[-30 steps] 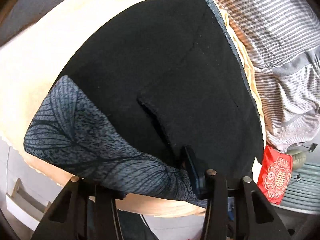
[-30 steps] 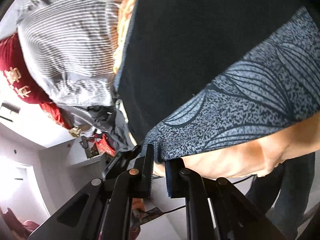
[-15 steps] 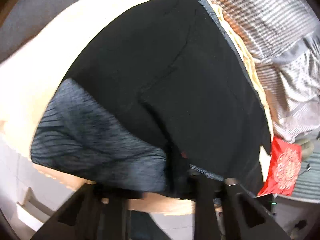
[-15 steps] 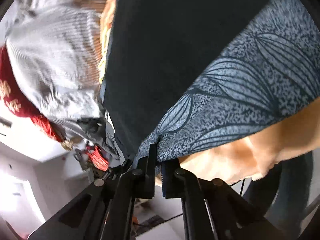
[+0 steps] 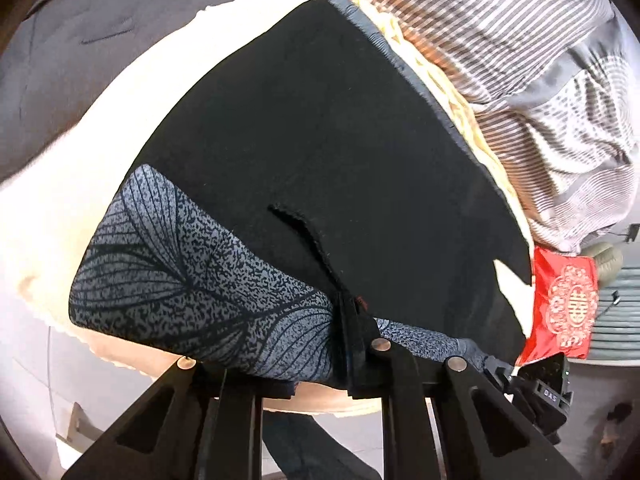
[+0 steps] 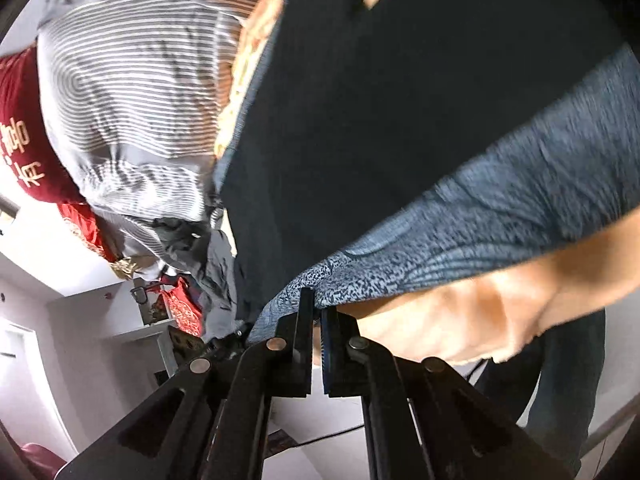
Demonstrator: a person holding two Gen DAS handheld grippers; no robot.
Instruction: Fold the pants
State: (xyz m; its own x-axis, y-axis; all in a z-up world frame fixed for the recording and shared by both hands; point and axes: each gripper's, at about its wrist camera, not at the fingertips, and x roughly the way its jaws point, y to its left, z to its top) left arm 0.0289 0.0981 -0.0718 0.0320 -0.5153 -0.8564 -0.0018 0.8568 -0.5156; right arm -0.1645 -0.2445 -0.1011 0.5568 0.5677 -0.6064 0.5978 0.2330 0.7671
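Right at my left claw (image 5: 340,344) the fingers stood spread wide, with the grey leaf-print band of the pants (image 5: 320,152) lying across the gap between them and one pad pressed up against the cloth; I could not tell for certain that the cloth was pinched, so I judged that claw open around the band, not clamped on it. My right claw (image 6: 316,316) had its two pads drawn nearly together on the corner of the same band, and the printed edge ran down into the narrow slit between them, so that claw was nipping the pants. Outward from both claws the black cloth spread away from me, flat over the cream-coloured cover (image 5: 92,160) of the bed, its far edge touching the yellow fringe beside the striped bedding (image 5: 520,40). The printed band ran crosswise just ahead of both claws, and the long axis of the garment led straight away from it toward the far side. A flap of black cloth lay over the middle, its rough edge ending just beyond my left claw. To my mind the next move turned on that: the near band lay under both claws alike, and it would have to travel forward along the garment's length, with the left claw needing a firmer hold first. A red packet (image 5: 564,308) lay off to the right, well apart from the cloth.
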